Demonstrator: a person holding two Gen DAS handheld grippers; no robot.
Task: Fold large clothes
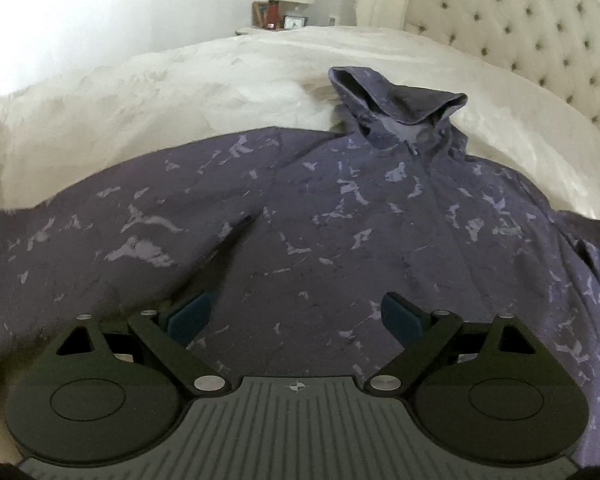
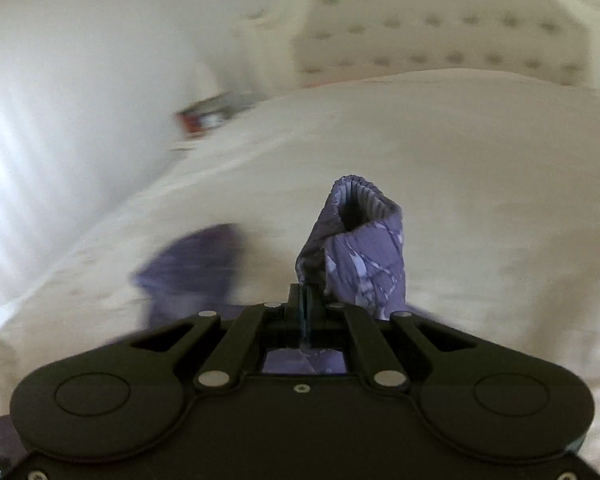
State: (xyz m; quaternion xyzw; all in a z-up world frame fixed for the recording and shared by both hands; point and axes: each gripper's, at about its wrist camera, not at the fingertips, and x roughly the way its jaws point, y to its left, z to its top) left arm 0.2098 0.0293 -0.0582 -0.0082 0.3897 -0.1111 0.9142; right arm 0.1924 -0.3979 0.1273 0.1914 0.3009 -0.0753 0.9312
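White bed (image 1: 220, 64) under spread hooded jacket (image 1: 300, 208); left gripper (image 1: 296, 318) wide open, empty, jacket body beyond fingers; right gripper (image 2: 305, 300) clamped on sleeve cuff (image 2: 360, 248), lifted ahead of fingers, likely for fold-in

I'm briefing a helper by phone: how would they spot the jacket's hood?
Find the white bed with the tufted headboard. A purple patterned jacket lies spread on it. The hood is the open pouch at its headboard end, standing up from the flat body.

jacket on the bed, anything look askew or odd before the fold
Mostly fine: the purple hooded jacket lies spread front-up on the white bedspread. Its hood is bunched, standing open, not flat. The right gripper is shut on the sleeve cuff; the left gripper is open, holding nothing.
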